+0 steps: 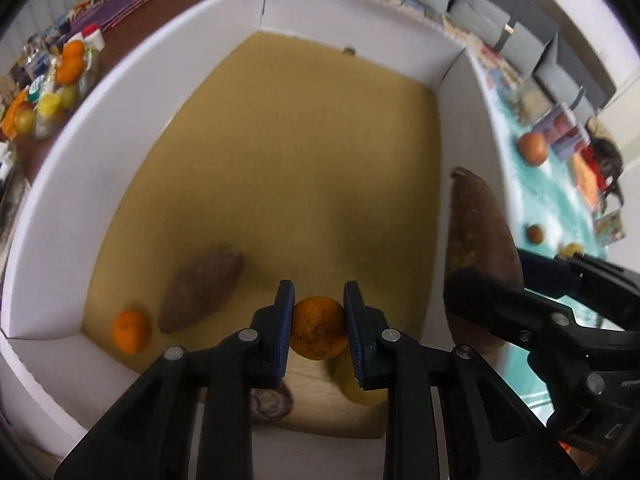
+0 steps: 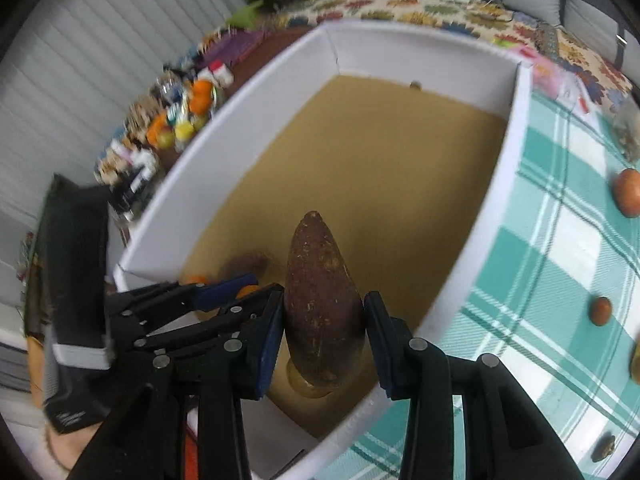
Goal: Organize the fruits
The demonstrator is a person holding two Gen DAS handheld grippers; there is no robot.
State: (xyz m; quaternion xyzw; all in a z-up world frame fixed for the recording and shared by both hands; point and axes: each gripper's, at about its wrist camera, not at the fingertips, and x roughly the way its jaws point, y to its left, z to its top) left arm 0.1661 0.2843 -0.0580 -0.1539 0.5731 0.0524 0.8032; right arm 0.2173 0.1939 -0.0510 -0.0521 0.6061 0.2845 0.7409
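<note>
Checked teal cloth [image 2: 540, 264] on counter, white box [image 1: 72, 184] with tan floor. Left claw [image 1: 319, 322] clenched on orange [image 1: 319, 332], right claw [image 2: 323, 334] on brown tuber [image 2: 320, 300], both above box. Advice: lower near floor, release gently, clear of tuber [image 1: 202, 292] and orange [image 1: 131, 331] already inside.

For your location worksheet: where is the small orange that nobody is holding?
In the left wrist view, the loose orange lies in the white box's near-left corner, beside a brown sweet potato.
</note>
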